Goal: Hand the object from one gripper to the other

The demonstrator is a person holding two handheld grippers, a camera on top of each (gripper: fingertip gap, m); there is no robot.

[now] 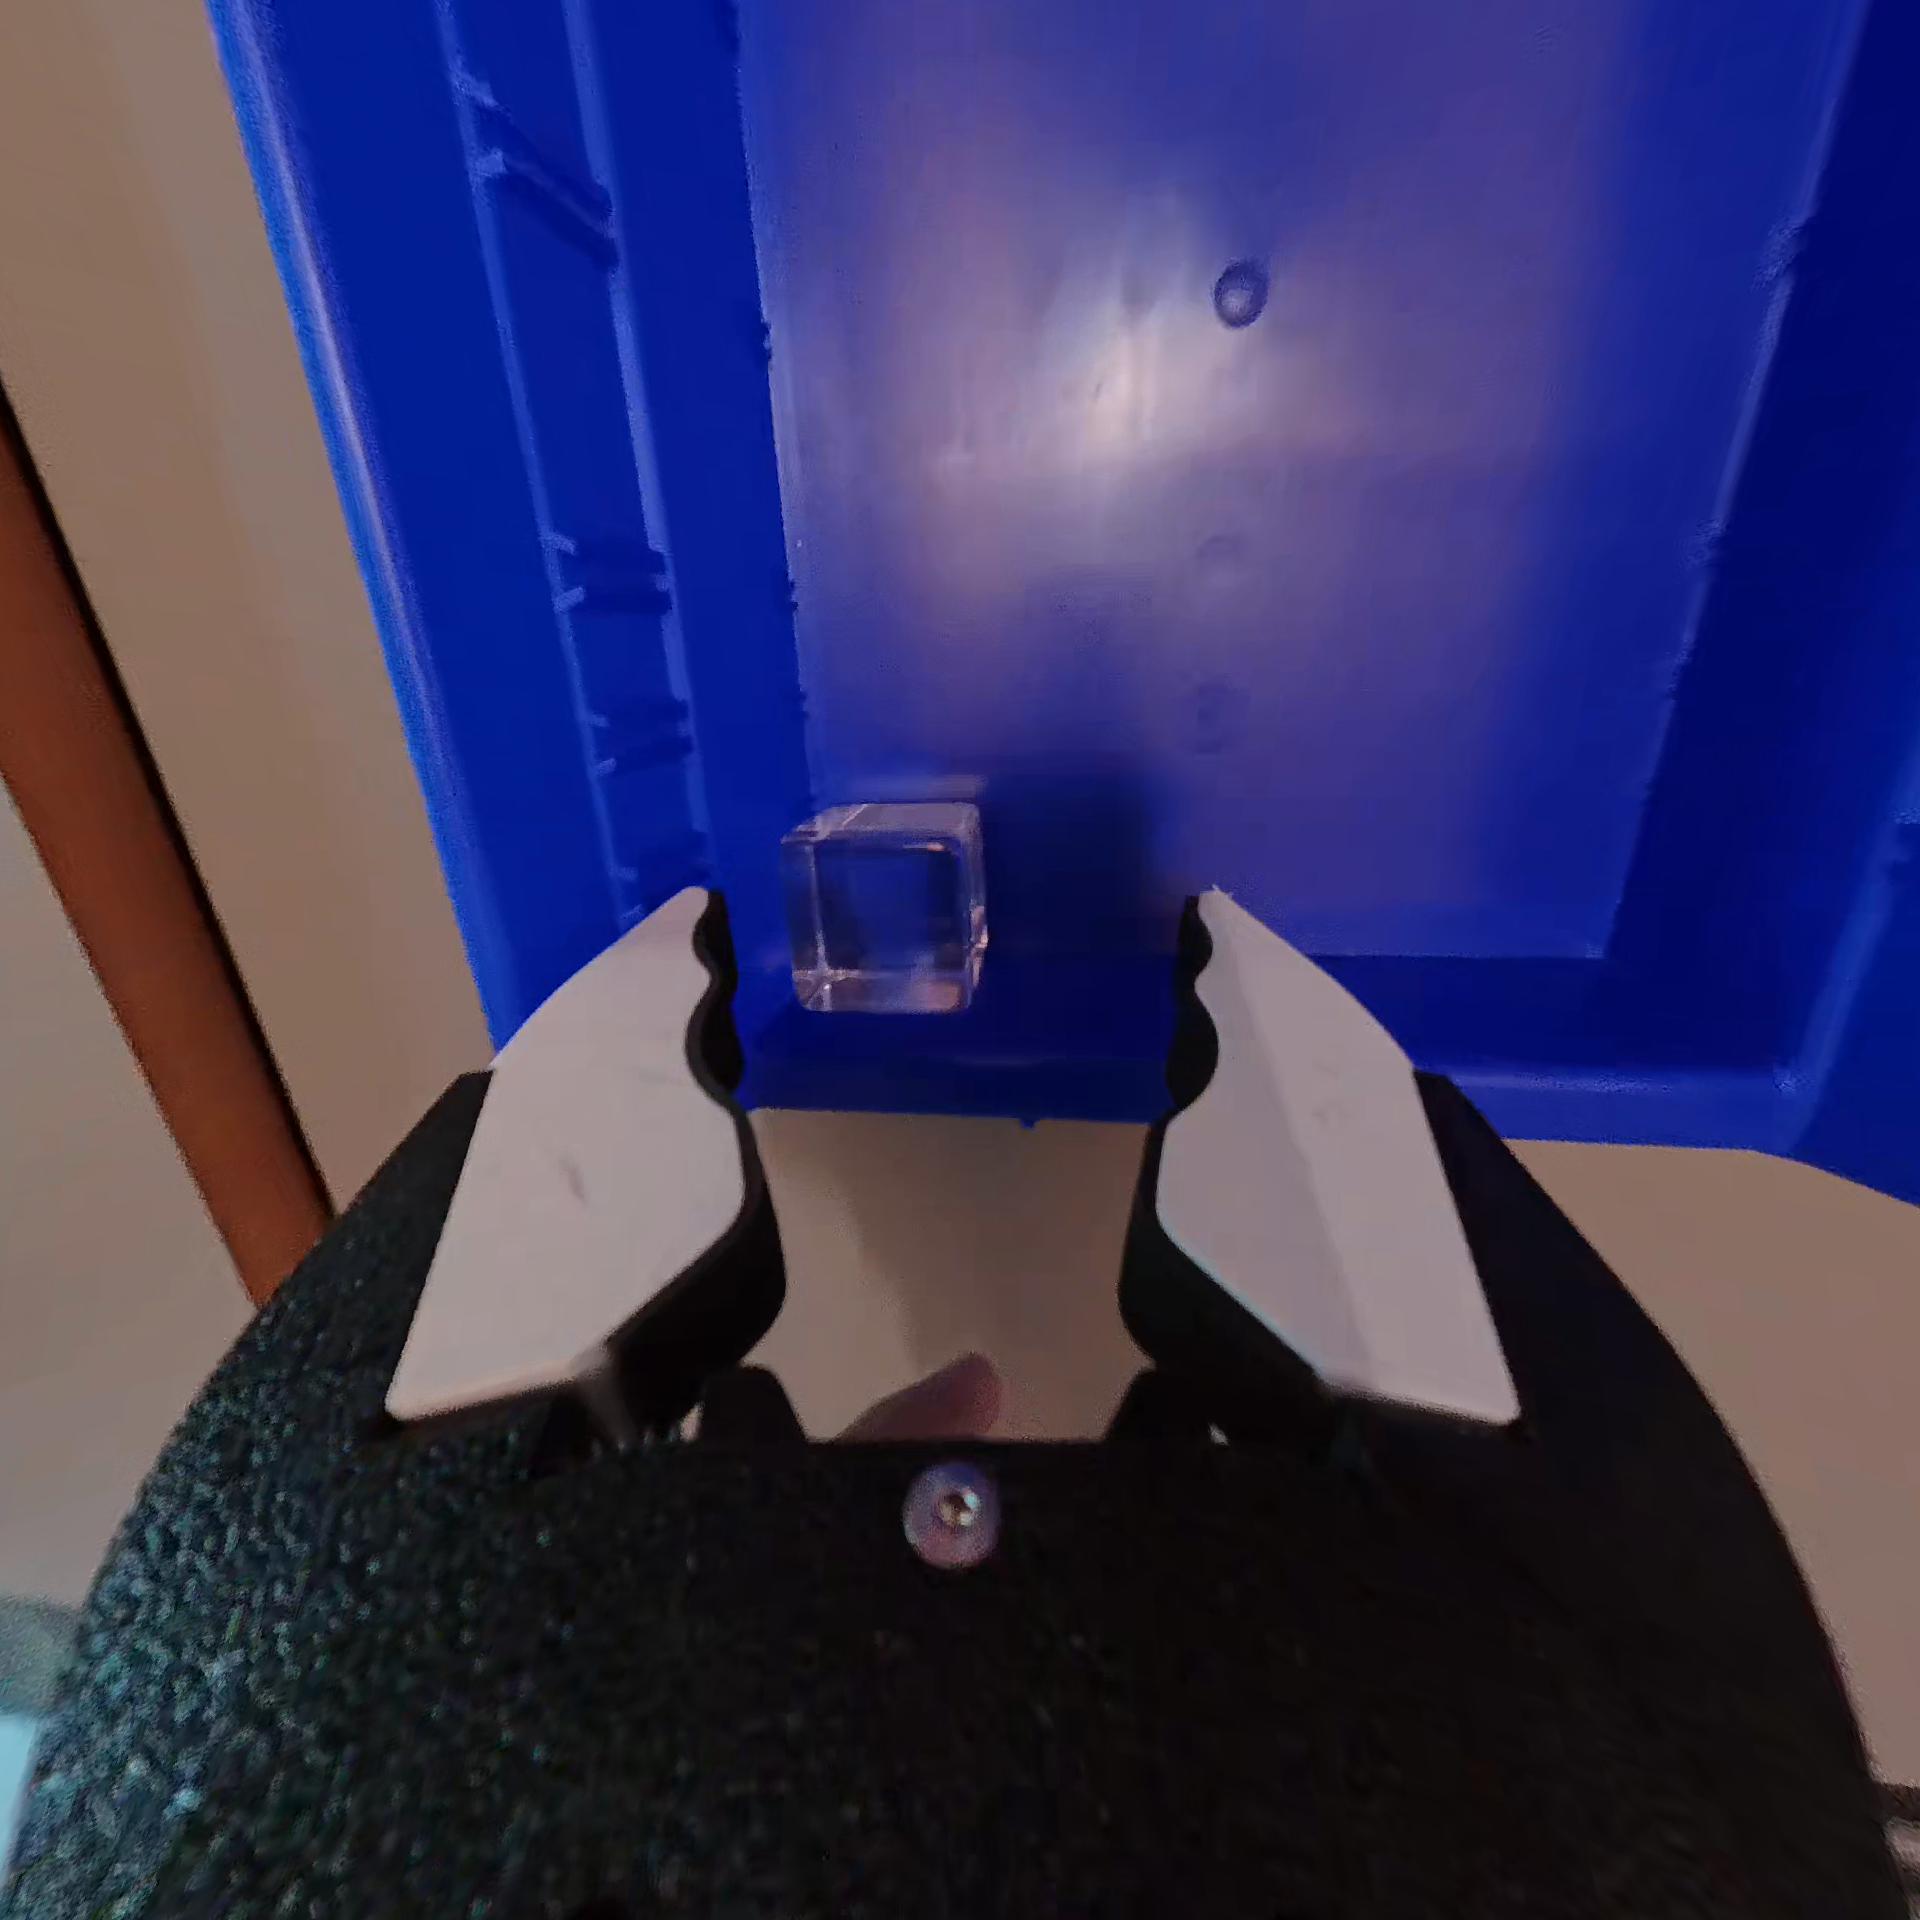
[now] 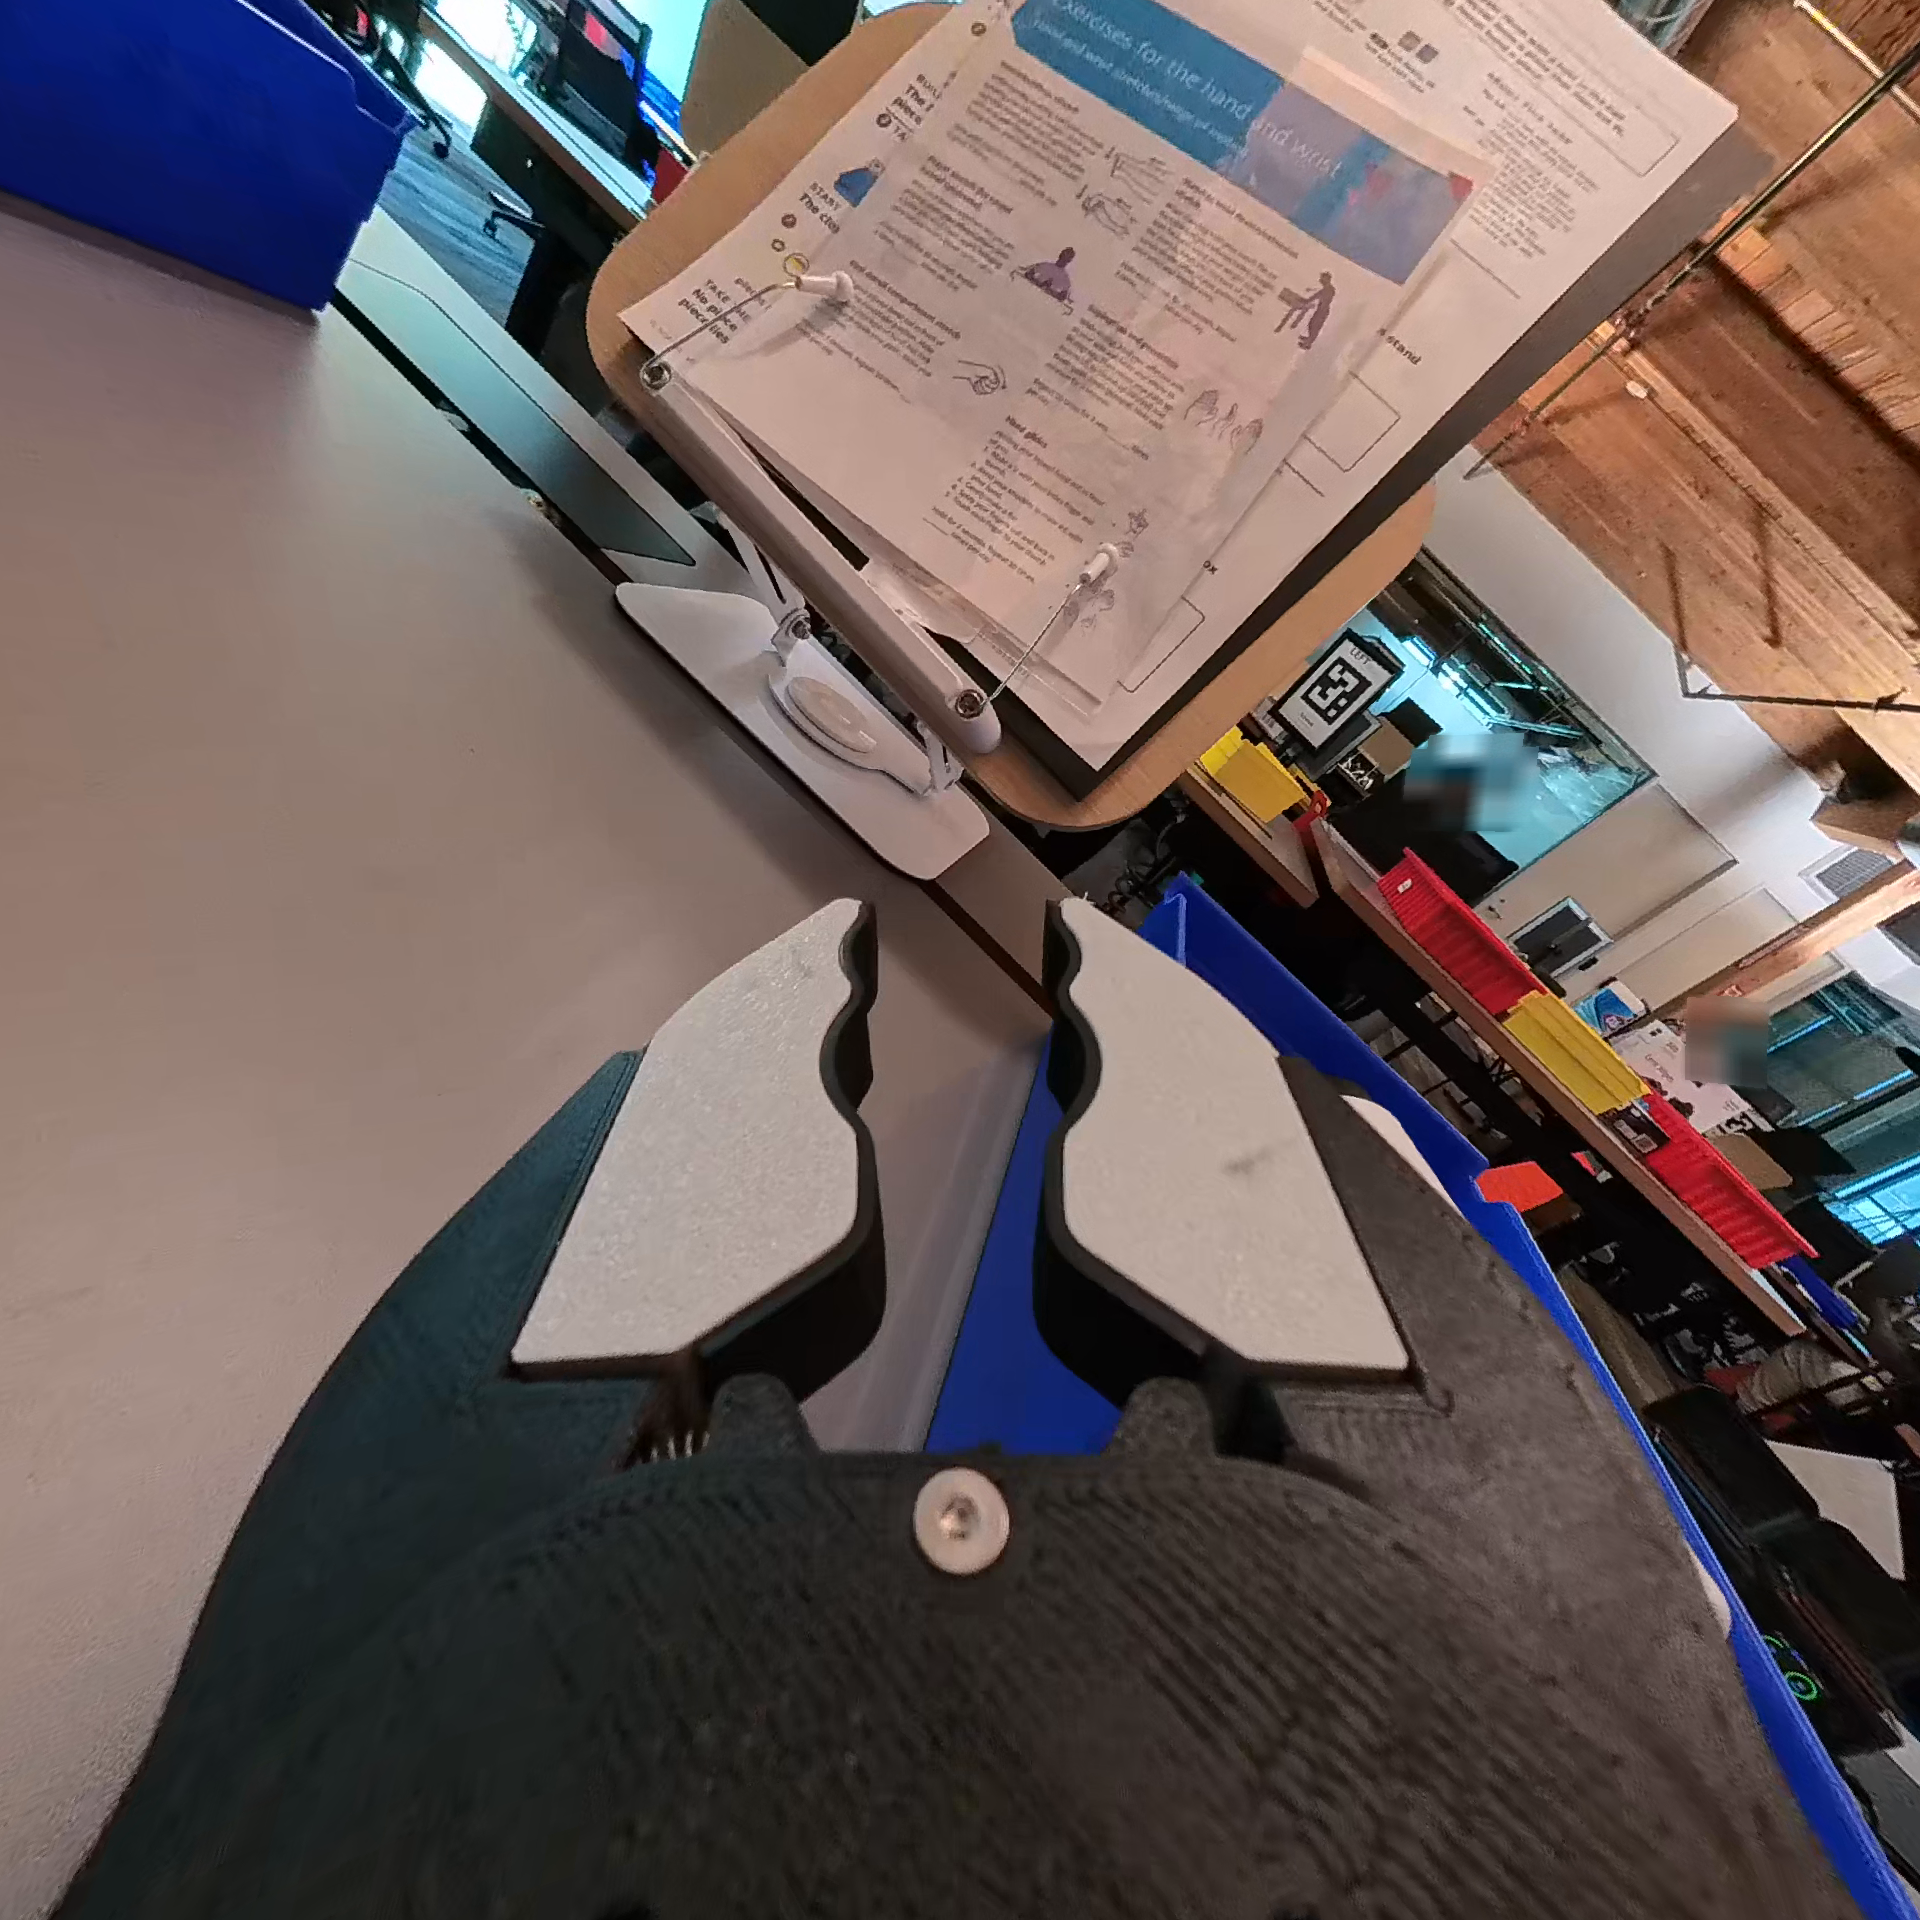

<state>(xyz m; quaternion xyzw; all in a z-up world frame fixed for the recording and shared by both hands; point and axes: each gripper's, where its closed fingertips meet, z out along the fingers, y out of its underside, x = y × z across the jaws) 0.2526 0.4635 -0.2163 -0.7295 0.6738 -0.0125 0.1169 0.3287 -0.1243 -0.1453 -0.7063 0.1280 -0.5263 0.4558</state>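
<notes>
A clear cube (image 1: 885,921) sits on the floor of a blue bin (image 1: 1195,499), in its near left corner. My left gripper (image 1: 956,914) is open wide and hovers over the bin's near rim; the cube lies between the fingertips, closer to the left finger (image 1: 613,1122), with no contact visible. My right gripper (image 2: 958,935) is open with a narrower gap and holds nothing. It hangs tilted over the table edge and the rim of a second blue bin (image 2: 1299,1018). The cube does not show in the right wrist view.
A beige table (image 1: 935,1226) carries the bin; a brown edge (image 1: 156,883) runs along its left. In the right wrist view a document stand with papers (image 2: 1091,364) stands ahead on a white base (image 2: 831,748). Another blue bin (image 2: 177,135) is far left. Shelves with red and yellow bins (image 2: 1558,1039) stand at right.
</notes>
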